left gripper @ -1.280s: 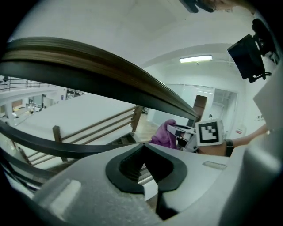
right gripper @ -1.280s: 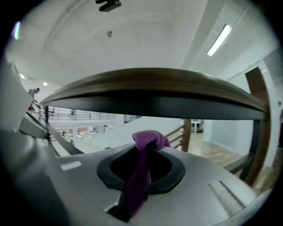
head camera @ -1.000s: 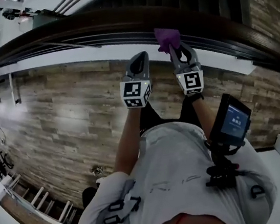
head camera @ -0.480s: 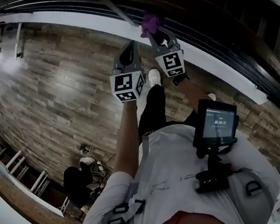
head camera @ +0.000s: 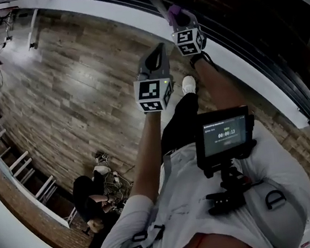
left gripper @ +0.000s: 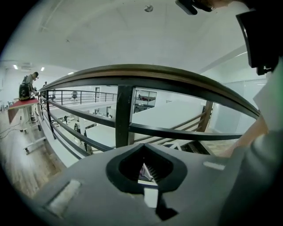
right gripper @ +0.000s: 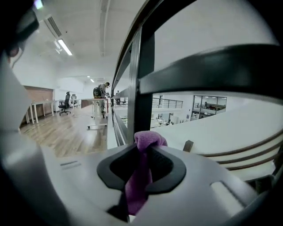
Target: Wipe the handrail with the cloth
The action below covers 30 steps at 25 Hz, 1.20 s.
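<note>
The right gripper (right gripper: 142, 149) is pinching the purple cloth (right gripper: 140, 176) between its jaws, a tuft poking out at 12 o'clock just before a dark railing post (right gripper: 144, 79). The left gripper (left gripper: 146, 150) is hovering at its 7 o'clock, jaws pressed together on nothing, with the handrail (left gripper: 146, 72) arching across at 12 o'clock.
</note>
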Tool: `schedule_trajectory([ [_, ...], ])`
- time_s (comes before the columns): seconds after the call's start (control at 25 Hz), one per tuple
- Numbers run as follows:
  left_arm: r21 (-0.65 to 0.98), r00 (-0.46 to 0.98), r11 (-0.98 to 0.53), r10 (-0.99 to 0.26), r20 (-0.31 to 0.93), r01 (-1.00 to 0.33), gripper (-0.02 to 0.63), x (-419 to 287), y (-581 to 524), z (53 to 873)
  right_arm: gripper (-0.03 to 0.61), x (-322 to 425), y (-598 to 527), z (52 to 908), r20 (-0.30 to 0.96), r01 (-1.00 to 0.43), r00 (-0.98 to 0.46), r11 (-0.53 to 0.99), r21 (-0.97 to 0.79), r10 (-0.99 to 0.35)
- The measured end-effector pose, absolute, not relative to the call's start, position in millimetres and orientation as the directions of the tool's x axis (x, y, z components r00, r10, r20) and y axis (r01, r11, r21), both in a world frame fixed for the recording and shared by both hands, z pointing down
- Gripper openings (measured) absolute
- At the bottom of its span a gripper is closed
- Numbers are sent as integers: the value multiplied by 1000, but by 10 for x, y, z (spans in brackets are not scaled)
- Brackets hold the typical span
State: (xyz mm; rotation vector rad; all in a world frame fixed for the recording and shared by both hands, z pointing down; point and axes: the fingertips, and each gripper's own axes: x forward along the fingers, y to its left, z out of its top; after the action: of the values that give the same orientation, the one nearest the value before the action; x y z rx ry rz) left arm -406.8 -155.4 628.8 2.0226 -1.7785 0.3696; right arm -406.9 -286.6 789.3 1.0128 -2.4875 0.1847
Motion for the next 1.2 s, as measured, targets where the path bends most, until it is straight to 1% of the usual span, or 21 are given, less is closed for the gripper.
schedule_trajectory([
  [0.16, 121, 174, -131, -854, 491, -984, 2, -3565, -1461, 6429, 50, -3716, -2956, 8198, 524, -718, -570, 693, 56, -633],
  [0.28, 153, 191, -130, -837, 513, -980, 2, -3488, -1480, 6391, 51, -3531, -3019, 8207, 566, -744, -530, 667, 47, -631],
  [0.4, 183, 217, -141, -830, 514, -973, 1, -3439, -1515, 6326, 49, -3263, -2941, 8183, 580, -768, -489, 637, 69, -652],
  [0.72, 209, 313, -237, -798, 515, -949, 1, -3055, -1566, 6440, 49, -2476, -2594, 8335, 587, -837, -380, 536, 110, -715],
  [0.84, 219, 356, -283, -787, 504, -934, 2, -2618, -1551, 6454, 51, -1938, -2469, 8330, 589, -856, -343, 502, 125, -732],
  [1.08, 229, 446, -383, -739, 504, -895, 2, -1617, -1504, 6482, 52, -827, -2335, 8277, 588, -908, -282, 408, 91, -758],
  [1.2, 243, 479, -414, -716, 509, -877, 2, -1211, -1369, 6519, 52, -368, -2108, 8301, 603, -912, -261, 397, 103, -754],
])
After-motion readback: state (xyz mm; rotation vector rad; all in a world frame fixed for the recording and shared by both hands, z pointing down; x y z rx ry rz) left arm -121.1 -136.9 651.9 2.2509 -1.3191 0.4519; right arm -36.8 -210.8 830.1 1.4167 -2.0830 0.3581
